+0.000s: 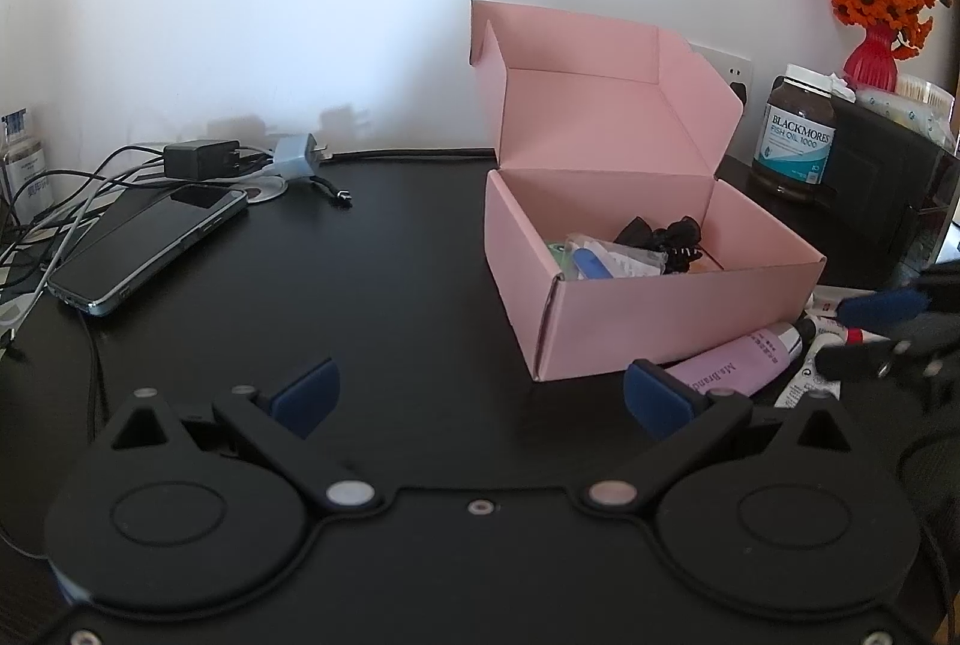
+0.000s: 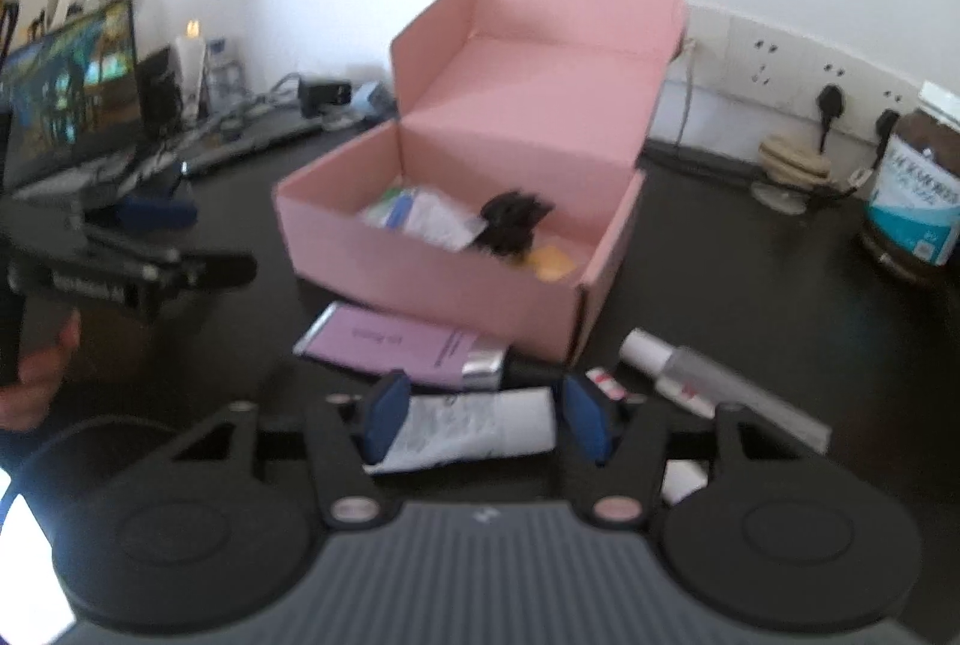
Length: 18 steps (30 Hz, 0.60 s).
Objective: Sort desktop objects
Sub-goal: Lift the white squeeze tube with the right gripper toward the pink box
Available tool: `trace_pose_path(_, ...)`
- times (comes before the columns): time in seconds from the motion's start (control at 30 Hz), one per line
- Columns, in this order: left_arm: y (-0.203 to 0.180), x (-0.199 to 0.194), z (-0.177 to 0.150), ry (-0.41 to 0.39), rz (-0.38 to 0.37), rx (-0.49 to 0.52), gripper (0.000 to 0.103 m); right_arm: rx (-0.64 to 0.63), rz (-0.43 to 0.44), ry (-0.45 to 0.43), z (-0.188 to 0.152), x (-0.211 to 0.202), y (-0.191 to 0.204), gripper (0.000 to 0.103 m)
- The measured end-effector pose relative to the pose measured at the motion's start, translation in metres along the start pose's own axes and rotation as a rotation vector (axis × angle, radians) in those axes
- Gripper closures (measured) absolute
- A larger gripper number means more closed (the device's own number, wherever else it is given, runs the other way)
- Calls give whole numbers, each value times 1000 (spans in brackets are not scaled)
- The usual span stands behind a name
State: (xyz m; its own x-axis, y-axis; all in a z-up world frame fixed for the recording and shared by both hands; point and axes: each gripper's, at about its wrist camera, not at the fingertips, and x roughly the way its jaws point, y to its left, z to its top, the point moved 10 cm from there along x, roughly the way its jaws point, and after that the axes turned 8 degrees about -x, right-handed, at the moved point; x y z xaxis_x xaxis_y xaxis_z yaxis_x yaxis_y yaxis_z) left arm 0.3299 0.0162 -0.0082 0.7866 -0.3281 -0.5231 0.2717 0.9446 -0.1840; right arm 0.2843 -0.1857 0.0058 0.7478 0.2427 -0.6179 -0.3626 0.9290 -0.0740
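Note:
An open pink cardboard box (image 1: pixel 672 321) (image 2: pixel 456 285) stands on the black desk and holds a black hair clip (image 2: pixel 510 219), packets and a blue item. A purple tube (image 1: pixel 738 360) (image 2: pixel 402 345) lies against its front. My left gripper (image 1: pixel 480 393) is open and empty, low over the desk left of the box. My right gripper (image 2: pixel 483 420) is open, its blue pads on either side of a white tube (image 2: pixel 474 429) lying on the desk, not clamping it. It also shows at the right edge of the left wrist view (image 1: pixel 882 327). A clear spray bottle (image 2: pixel 708 375) lies to the right.
A phone (image 1: pixel 150 243), chargers (image 1: pixel 198 159) and cables lie at the left. A brown fish-oil bottle (image 1: pixel 795 135) (image 2: pixel 918 201), a dark box (image 1: pixel 882 189) and a red vase of orange flowers (image 1: pixel 873 57) stand at the right. A laptop (image 2: pixel 66 87) stands at the far left. Wall sockets (image 2: pixel 810 75) line the wall.

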Motion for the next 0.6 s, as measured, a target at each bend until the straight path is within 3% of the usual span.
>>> trace_pose_path(0.07,-1,0,0,0,1,4,0,-18,11,4,3,-6,-3,47)
trace_pose_path(0.27,-1,0,0,-2,1,8,0,-432,46,131,-5,-11,9,47)
trace_pose_path(0.47,2,1,0,4,-1,-13,0,-603,147,162,-4,-5,19,47)
trace_pose_path(0.6,3,1,0,8,-2,-22,0,-642,200,213,-6,7,24,46)
